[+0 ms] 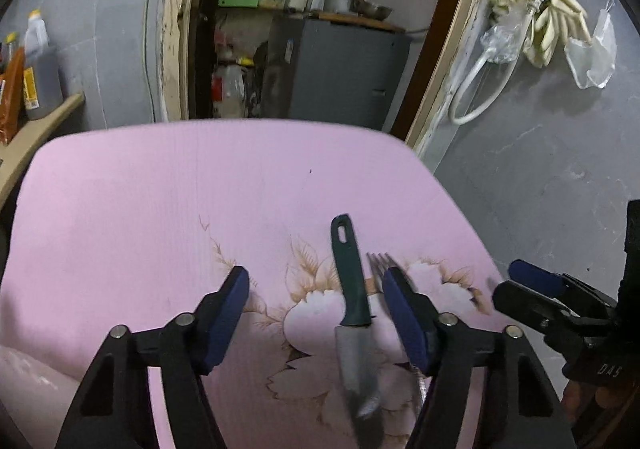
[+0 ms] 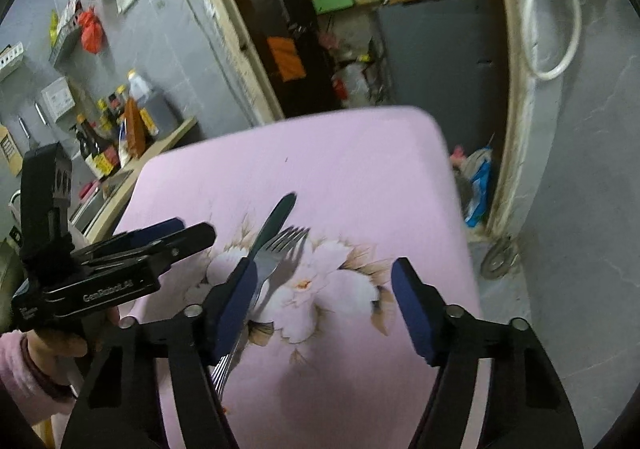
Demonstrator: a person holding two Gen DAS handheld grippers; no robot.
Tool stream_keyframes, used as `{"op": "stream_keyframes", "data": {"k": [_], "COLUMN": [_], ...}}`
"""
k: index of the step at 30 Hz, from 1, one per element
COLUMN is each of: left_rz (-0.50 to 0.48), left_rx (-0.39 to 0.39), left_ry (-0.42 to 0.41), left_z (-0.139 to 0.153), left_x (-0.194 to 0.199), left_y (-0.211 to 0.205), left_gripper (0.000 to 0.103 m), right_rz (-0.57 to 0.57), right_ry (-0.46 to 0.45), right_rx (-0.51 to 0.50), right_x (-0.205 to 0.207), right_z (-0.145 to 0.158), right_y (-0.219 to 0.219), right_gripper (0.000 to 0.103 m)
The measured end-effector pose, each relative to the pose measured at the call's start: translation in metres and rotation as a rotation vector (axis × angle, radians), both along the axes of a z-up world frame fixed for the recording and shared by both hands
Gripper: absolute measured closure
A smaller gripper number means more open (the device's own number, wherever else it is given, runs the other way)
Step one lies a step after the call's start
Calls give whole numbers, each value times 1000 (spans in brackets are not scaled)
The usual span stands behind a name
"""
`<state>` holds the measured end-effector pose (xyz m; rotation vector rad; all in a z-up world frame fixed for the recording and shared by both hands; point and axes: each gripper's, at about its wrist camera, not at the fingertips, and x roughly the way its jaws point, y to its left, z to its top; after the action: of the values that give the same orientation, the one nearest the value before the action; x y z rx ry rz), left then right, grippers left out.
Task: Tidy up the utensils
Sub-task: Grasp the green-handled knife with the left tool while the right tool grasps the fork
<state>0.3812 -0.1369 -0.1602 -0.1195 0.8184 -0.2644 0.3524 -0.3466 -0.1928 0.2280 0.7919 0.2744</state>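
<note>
Left claw (image 1: 316,289) was spread over the pink counter (image 1: 160,189), knife (image 1: 352,313) lying between its fingers, untouched. Right claw (image 2: 324,281) was also spread, pinching nothing (fork (image 2: 276,253) just beside its left finger). Both utensils lay side by side near the counter's near edge.

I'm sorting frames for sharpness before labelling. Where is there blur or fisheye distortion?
Left wrist view: the knife blade and fork tines smear with motion blur, and the door frame bows. Right wrist view: the fork is crisper, the pink table far edge is blurred, and dark vignette fills the corners.
</note>
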Motion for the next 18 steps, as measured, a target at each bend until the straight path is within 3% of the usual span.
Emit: {"op": "stream_keyframes", "data": {"k": [6,12,18], "left_rz": [-10,-4,-11], "left_rx": [-16,-17,-22], "left_ry": [51,73,85], "left_z": [-14,-23,-26], "left_x": [13,19,24], "left_y": [2,8,9], "left_gripper": [55,59,61], "right_rz": [50,88,109], "right_ry": [58,109,121], "right_rx": [21,53,127], "right_x": [18,35,43], "right_z": [-16,-32,-40], "right_y": [20,34,39], "right_gripper": [54,69,77]}}
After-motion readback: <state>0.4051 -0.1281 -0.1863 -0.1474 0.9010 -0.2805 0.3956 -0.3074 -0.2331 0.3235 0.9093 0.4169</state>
